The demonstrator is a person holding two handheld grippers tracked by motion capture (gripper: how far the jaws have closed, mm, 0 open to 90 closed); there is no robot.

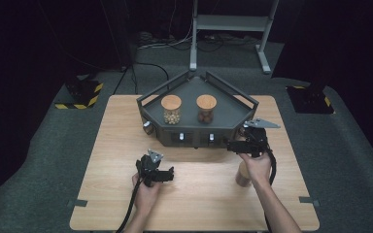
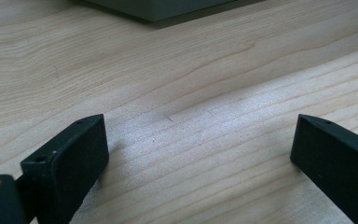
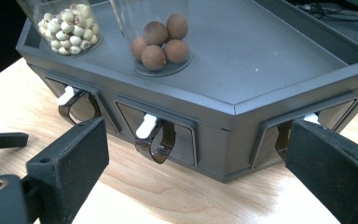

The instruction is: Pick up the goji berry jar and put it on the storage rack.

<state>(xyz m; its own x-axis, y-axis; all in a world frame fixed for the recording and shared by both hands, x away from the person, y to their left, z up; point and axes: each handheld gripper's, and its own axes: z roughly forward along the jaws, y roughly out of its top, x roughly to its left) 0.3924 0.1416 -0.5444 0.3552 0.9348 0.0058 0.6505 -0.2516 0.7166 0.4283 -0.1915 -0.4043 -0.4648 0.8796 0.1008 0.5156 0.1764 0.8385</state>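
A dark grey angular cabinet [image 1: 233, 109] with a tray top stands at the table's far middle. On it are two glass jars with wooden lids: one with pale seeds [image 1: 171, 109] [image 3: 67, 29], one with brown balls [image 1: 206, 108] [image 3: 161, 39]. Its front faces carry small drawers with brown loop handles [image 3: 156, 142] and white tabs. My right gripper [image 1: 231, 145] [image 3: 196, 144] is open, close to the cabinet's front right, jaws either side of the corner between two drawers. My left gripper [image 1: 168, 174] [image 2: 198, 140] is open, low over bare wood.
A tan cylinder [image 1: 243, 176] stands on the wooden table [image 1: 194, 204] under the right hand, partly hidden. One finger of the left gripper [image 3: 7, 140] shows at the left in the right gripper view. Dark floor, a stand's legs and cables lie beyond the table.
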